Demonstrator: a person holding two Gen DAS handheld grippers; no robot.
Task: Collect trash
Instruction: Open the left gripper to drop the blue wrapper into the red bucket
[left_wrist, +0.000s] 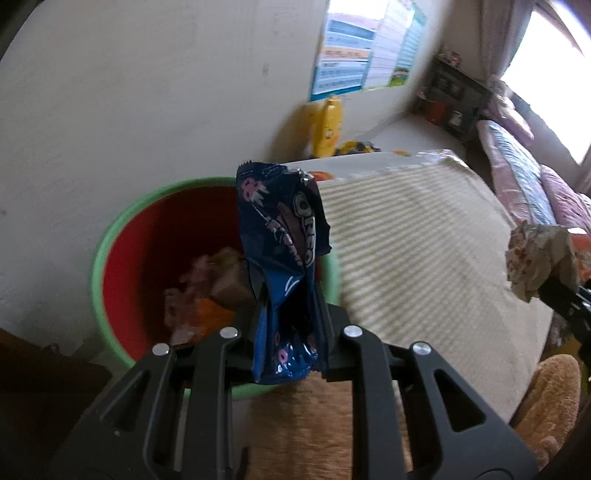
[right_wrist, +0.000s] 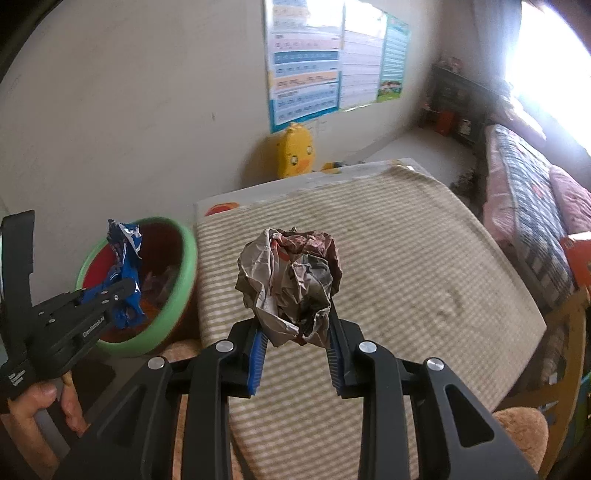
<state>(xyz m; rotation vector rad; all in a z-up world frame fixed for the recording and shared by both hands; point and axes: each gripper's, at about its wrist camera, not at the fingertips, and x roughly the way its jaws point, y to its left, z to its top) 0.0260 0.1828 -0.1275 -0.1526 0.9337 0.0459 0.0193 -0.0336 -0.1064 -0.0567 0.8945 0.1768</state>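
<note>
Trash in both claws: blue foil wrapper (left_wrist: 282, 254) pinched low in the left gripper (left_wrist: 290, 321), hanging over the near rim of the green-rimmed bin (left_wrist: 96, 258) just off the table's left edge. Crumpled paper ball (right_wrist: 290, 284) clamped in the right gripper (right_wrist: 295, 332), above the striped tabletop (right_wrist: 406, 277). Probably both featherlight and crushable, wrapper slick, paper springy; best gripped across the bulk.

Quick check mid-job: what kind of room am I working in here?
Likely a child's bedroom or family living room: learning posters on the wall, a yellow duck toy on the floor, and a quilted bed or sofa under the bright window.
</note>
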